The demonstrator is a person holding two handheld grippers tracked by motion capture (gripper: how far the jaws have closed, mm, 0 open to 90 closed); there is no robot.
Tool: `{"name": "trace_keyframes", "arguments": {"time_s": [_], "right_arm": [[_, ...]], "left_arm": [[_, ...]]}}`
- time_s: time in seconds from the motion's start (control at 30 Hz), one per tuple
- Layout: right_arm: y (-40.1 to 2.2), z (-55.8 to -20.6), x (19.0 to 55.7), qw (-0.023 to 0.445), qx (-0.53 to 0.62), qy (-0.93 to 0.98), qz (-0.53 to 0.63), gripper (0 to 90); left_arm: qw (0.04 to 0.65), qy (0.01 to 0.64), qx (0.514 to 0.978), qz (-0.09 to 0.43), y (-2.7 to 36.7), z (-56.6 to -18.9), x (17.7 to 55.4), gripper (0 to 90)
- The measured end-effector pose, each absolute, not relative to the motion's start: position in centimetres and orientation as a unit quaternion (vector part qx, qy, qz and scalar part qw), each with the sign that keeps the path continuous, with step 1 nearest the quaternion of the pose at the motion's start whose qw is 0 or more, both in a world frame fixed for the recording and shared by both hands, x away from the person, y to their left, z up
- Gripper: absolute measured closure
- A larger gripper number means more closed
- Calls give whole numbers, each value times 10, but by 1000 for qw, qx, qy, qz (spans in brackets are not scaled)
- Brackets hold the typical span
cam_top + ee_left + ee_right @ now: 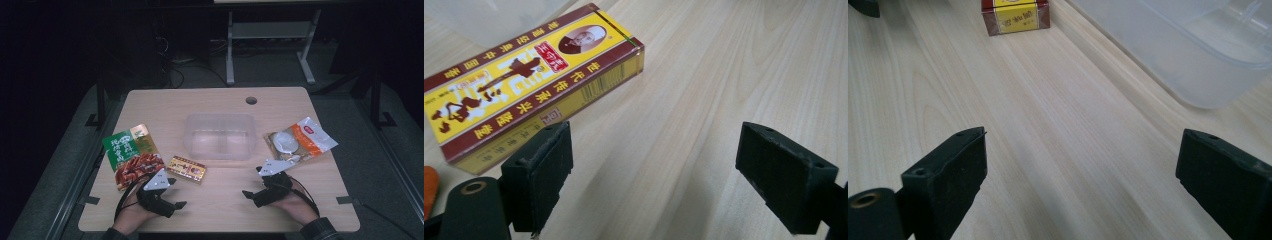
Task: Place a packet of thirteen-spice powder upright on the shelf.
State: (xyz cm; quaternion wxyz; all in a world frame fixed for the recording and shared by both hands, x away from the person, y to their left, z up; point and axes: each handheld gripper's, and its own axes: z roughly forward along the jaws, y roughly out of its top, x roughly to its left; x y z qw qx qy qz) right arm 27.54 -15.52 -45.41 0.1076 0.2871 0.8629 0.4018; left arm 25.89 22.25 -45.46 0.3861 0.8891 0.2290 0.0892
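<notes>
Lying flat on the wooden table [225, 200], the small yellow-and-maroon box [187, 168] carries Chinese characters along its borders, a round portrait at one end and a barcode on its side; the characters are too blurred to read for certain. It sits just near of the clear plastic container [218, 135], between the green snack pouch [133, 155] with red sausages printed on it at left and the orange-and-white packet [298, 141] at right. The left gripper [172, 193] rests near the box with jaws spread wide and empty, not touching it. The right gripper [255, 182] is likewise released, over bare wood.
</notes>
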Motion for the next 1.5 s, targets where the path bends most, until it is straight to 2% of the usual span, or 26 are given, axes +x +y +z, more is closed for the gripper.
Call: {"name": "trace_keyframes", "arguments": {"time_s": [0.53, 0.8, 1.03, 1.5], "right_arm": [[-153, -451, 273, 86, 260, 869, 413, 106], [-158, -453, 273, 89, 276, 865, 409, 106], [-161, -453, 271, 92, 278, 863, 411, 107], [-159, -454, 272, 104, 284, 862, 406, 122]], "left_arm": [[394, 257, 879, 75, 234, -438, 268, 276], [397, 266, 875, 83, 242, -428, 280, 389], [400, 280, 869, 75, 245, -425, 291, 534], [412, 309, 852, 94, 255, -413, 314, 866]]}}
